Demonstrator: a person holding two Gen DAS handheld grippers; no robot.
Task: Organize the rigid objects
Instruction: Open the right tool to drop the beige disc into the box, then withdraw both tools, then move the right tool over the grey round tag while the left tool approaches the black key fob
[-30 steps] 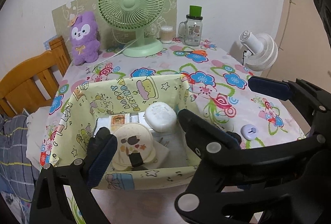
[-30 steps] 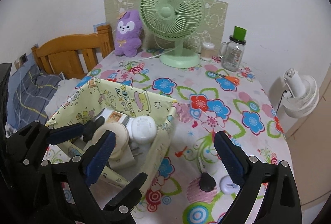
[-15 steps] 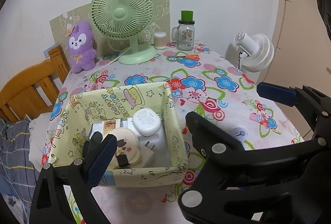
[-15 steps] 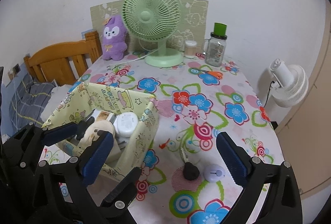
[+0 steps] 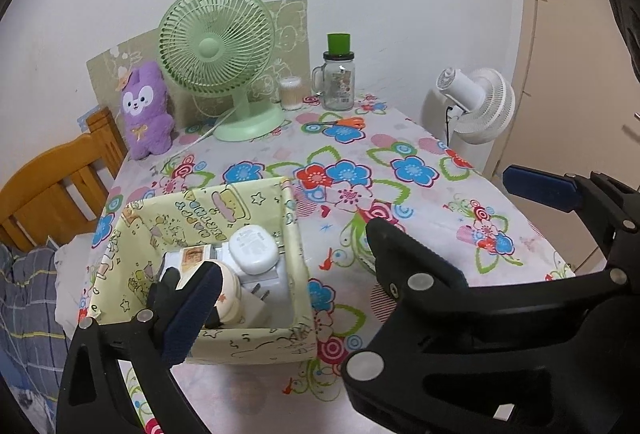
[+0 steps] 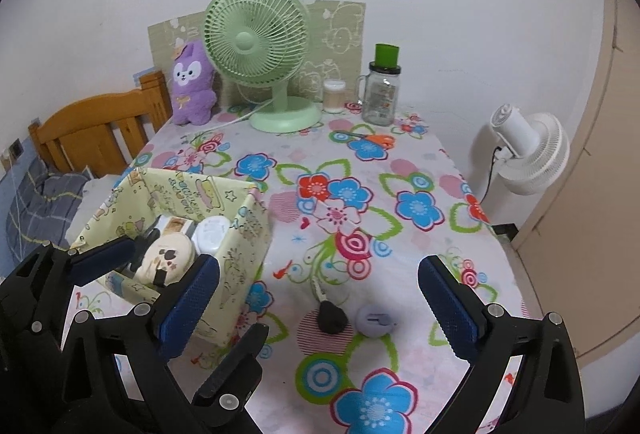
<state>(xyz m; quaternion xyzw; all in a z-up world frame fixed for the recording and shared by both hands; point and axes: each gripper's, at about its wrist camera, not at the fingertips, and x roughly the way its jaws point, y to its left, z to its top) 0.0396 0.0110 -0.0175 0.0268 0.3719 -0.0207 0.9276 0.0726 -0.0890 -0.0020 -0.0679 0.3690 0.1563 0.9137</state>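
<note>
Both grippers hover above the near edge of a table with a floral tablecloth (image 6: 360, 169), pointing down and forward. Right gripper (image 6: 320, 298) has its blue-padded fingers spread wide with nothing between them; a black plug (image 6: 331, 317) with a short cable and a small lilac round gadget (image 6: 374, 320) lie on the cloth just ahead, side by side, not touched. Left gripper (image 5: 352, 246) is also wide open and holds nothing; its left pad overlaps the near corner of the fabric storage box (image 5: 200, 201) in the left wrist view, contact unclear. The box, pale yellow with cartoon print, sits at the near left of the table and already contains a white oval case (image 5: 253, 244), a round cream compact (image 6: 167, 261), a white charger with prongs (image 5: 262, 294) and a flat white item with a brown label (image 5: 191, 257). At the far edge: green desk fan (image 6: 260, 49), purple plush (image 6: 191, 83), glass jar with green lid (image 6: 381, 91), cotton-swab tub (image 6: 334, 95), orange-handled scissors (image 6: 370, 138). White fan (image 6: 528, 153) stands off the table's right side.
</note>
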